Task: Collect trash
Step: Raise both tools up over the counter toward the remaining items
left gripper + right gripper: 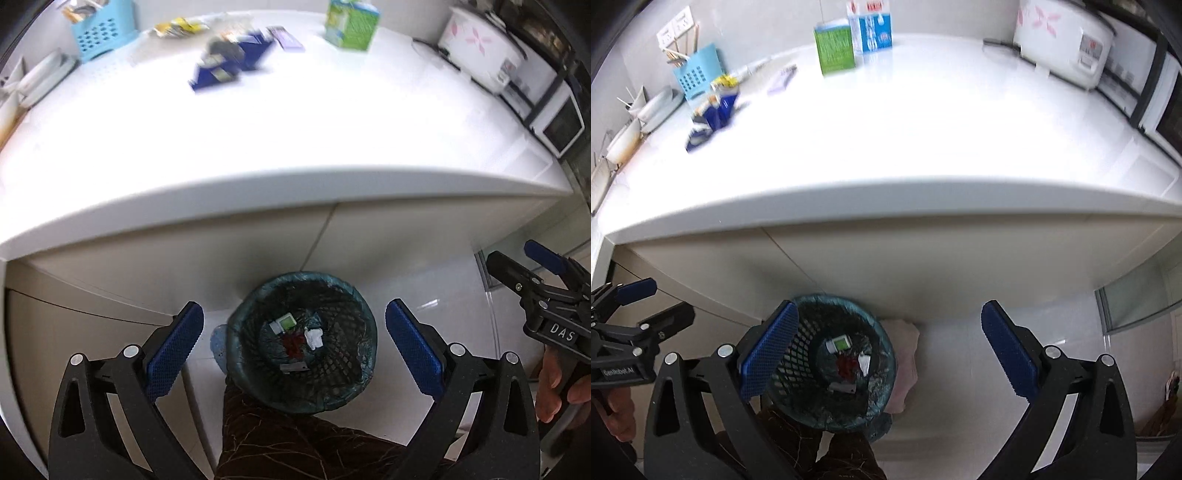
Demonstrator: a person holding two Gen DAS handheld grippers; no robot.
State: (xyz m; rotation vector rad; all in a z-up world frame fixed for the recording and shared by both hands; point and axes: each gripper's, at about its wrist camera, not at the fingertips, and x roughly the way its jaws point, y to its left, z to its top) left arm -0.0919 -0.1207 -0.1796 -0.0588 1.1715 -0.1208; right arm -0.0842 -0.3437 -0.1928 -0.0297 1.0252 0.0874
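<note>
Blue pads of the left gripper (294, 345) stand spread wide with nothing between them, and the mesh bin (301, 341) sits straight below, on the floor against the cabinet. Several scraps lie at its bottom already: a small green-and-white packet (286, 322), a crumpled white paper (314, 338) and something red. So part of the collecting looks done. Ahead and above, on the white counter (295, 129), blue wrappers (229, 64) and a yellow packet (179, 26) remain, likely next. The right gripper (888, 349) hangs beside the bin, equally spread and empty.
</note>
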